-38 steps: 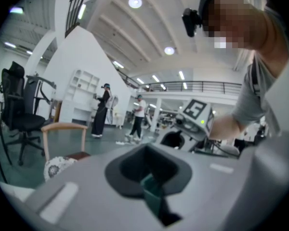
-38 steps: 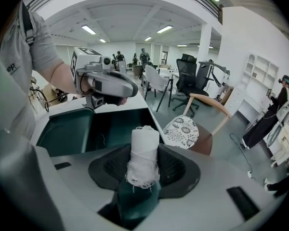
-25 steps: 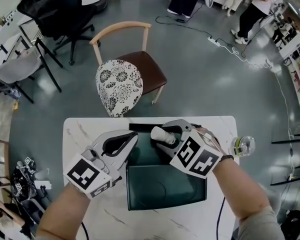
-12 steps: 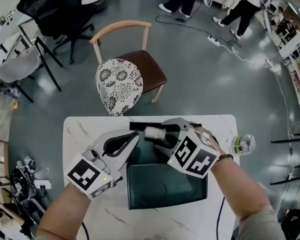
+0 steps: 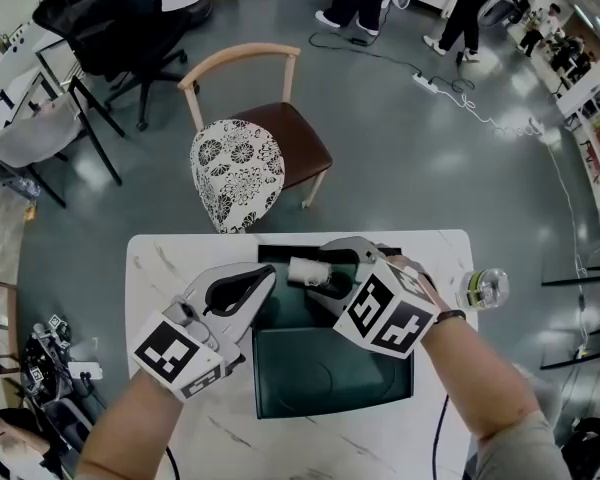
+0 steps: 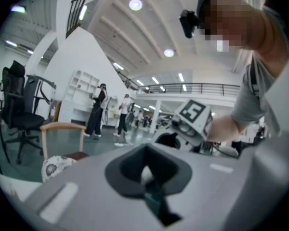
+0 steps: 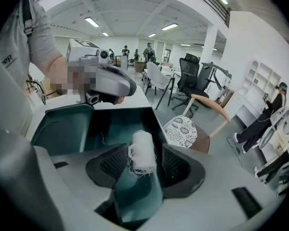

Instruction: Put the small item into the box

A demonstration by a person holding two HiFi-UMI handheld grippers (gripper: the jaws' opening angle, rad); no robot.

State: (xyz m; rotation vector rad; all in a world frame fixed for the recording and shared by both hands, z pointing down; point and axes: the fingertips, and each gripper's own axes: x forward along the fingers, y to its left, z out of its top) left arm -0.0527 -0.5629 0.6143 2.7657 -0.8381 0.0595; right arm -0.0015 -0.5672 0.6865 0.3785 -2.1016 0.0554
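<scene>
Our right claw [image 5: 328,274] has just been opening, its pads clear of the white thread roll [image 7: 143,150] between them, over the box [image 5: 292,313] at the bench's [image 5: 160,258] far edge. We judge the roll light, soft and fraying, so pinch it mid-body. Our left claw [image 5: 267,276] is closed.

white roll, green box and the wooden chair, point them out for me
white roll [image 7: 143,150], right gripper view, middle of its wound side
green box [image 7: 116,123], right gripper view, bare inside surface
chair [image 5: 302,140], head view, brown seat
</scene>
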